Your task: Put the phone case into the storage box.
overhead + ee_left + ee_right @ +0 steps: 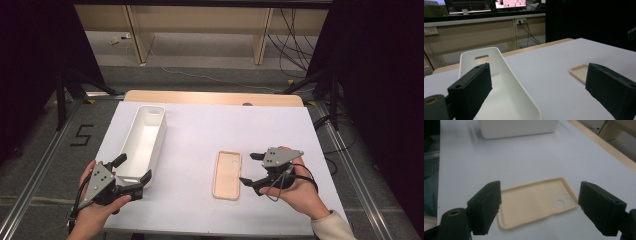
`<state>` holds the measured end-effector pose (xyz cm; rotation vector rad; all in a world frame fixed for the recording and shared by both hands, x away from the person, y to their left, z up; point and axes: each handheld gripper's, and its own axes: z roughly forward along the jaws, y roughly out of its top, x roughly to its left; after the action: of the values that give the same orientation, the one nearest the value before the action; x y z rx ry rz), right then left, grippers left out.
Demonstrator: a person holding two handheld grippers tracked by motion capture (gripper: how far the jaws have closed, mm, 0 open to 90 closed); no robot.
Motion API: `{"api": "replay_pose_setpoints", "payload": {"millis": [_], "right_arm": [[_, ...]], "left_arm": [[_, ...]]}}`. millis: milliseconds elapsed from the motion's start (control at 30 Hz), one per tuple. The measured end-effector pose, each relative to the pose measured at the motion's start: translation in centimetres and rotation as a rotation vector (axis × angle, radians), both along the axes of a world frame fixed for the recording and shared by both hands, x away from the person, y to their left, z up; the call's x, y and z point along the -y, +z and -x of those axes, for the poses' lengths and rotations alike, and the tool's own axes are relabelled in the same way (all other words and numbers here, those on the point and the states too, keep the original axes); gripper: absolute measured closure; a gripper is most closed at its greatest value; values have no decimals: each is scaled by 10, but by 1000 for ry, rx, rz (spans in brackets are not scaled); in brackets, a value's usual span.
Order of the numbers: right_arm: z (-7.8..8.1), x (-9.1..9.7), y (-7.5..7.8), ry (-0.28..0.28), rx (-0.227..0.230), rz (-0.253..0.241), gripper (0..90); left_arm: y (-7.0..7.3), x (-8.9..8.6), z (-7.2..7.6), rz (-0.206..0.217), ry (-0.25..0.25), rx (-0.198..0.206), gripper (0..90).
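A beige phone case (227,175) lies hollow side up on the white table, right of the middle; its camera holes show in the right gripper view (537,203). My right gripper (251,168) is open just right of the case, its jaws spanning the case's width and pointing at it, not touching. A long white bin (144,140) stands on the left, empty. My left gripper (132,169) is open at the bin's near end, one jaw over the bin (499,82). The case (580,72) lies beyond its other jaw.
The white table sheet (210,125) has free room between bin and case and at the back. A wooden table edge (215,97) runs along the far side. Black stands and cables flank the table on the floor.
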<state>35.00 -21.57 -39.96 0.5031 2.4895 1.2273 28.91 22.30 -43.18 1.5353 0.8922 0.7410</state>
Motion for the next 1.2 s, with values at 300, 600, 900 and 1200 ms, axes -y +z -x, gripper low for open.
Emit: {"api": "replay_pose_setpoints", "payload": {"millis": [300,600,900,1200], "right_arm": [[-2,-32,0,84,-26,253,244],[-8,-67,-17,175,-97,453,281],[-15,-91,-30,232,-125,558,281],[-17,-100,-44,232,-137,640,282]], "left_arm": [[-1,3,-1,-5,-7,0,63],[-1,3,0,-4,-8,0,63],[-1,3,0,-5,-12,0,63],[-1,3,1,-5,-17,0,64]]}}
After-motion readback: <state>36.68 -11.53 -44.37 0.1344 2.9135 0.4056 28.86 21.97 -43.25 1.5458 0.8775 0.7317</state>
